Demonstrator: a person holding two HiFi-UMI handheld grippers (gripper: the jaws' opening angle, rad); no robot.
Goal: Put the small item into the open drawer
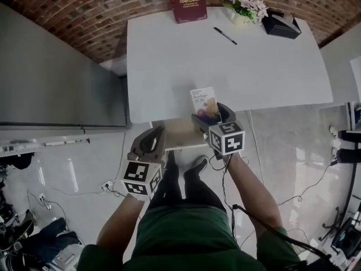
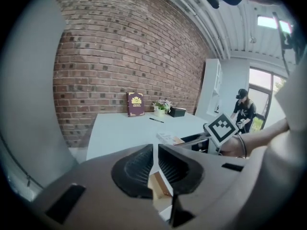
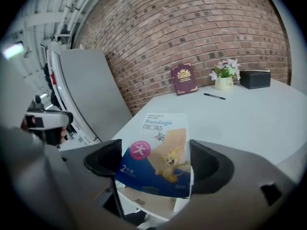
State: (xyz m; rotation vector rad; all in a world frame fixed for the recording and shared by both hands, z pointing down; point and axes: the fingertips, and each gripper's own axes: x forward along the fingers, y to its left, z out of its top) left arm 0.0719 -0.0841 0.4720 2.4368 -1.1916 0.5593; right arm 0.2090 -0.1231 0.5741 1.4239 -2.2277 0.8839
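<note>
A small bandage box (image 1: 203, 100) with a cartoon print is clamped between the jaws of my right gripper (image 1: 208, 115), held just above the white table's (image 1: 225, 66) front edge. In the right gripper view the box (image 3: 158, 152) fills the gap of the right gripper (image 3: 153, 164), with the open wooden drawer (image 3: 148, 199) showing below it. The drawer (image 1: 183, 133) sticks out from under the table front. My left gripper (image 1: 149, 141) hangs by the drawer's left side, its jaws (image 2: 154, 169) together with nothing seen between them; a bit of drawer wood (image 2: 160, 184) shows behind.
At the table's far edge are a maroon book (image 1: 186, 1), a pen (image 1: 225, 35), a flower pot (image 1: 245, 7) and a black box (image 1: 281, 24). A grey cabinet (image 1: 56, 78) stands left. Cables lie on the floor. A person (image 2: 244, 110) stands far off.
</note>
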